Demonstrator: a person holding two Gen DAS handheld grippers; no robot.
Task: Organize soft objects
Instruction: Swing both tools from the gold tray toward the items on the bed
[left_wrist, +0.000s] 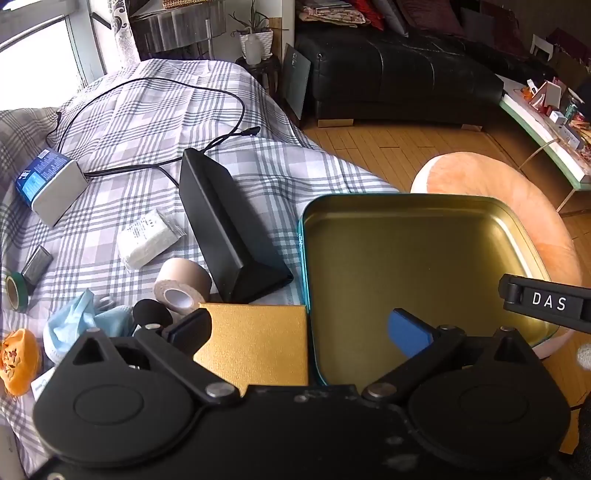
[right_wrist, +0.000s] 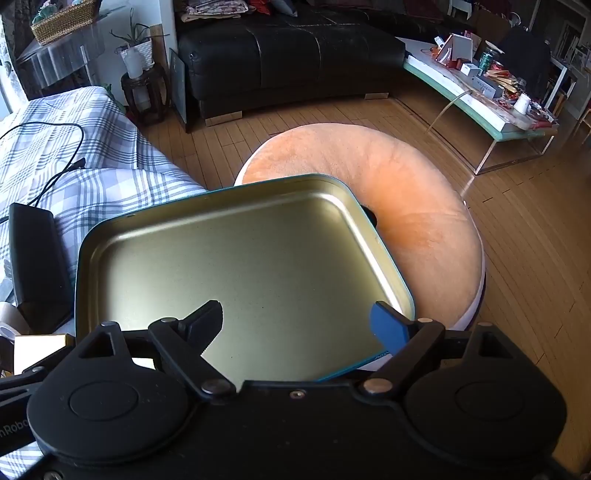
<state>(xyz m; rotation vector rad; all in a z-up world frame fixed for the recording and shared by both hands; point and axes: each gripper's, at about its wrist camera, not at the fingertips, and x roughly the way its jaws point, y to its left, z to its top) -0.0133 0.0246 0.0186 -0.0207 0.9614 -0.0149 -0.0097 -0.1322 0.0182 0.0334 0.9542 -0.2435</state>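
An empty gold tin tray with a teal rim (left_wrist: 406, 266) lies on the plaid bed's edge, partly over an orange round cushion (left_wrist: 517, 206). My left gripper (left_wrist: 301, 332) is open, its fingers straddling the tray's near left rim and a gold box (left_wrist: 255, 343). My right gripper (right_wrist: 299, 325) is open above the tray (right_wrist: 240, 251), empty. Soft things lie left in the left wrist view: a blue face mask (left_wrist: 74, 325), a beige bandage roll (left_wrist: 181, 284), a white gauze pack (left_wrist: 147, 238), a black sponge (left_wrist: 151, 312), an orange pouch (left_wrist: 16, 360).
A black wedge-shaped case (left_wrist: 225, 225), a blue-and-white box (left_wrist: 48, 184), a black cable (left_wrist: 166, 110) and a green tape roll (left_wrist: 16, 291) lie on the bed. A black sofa (right_wrist: 288, 55) and a cluttered glass table (right_wrist: 491, 99) stand beyond the wooden floor.
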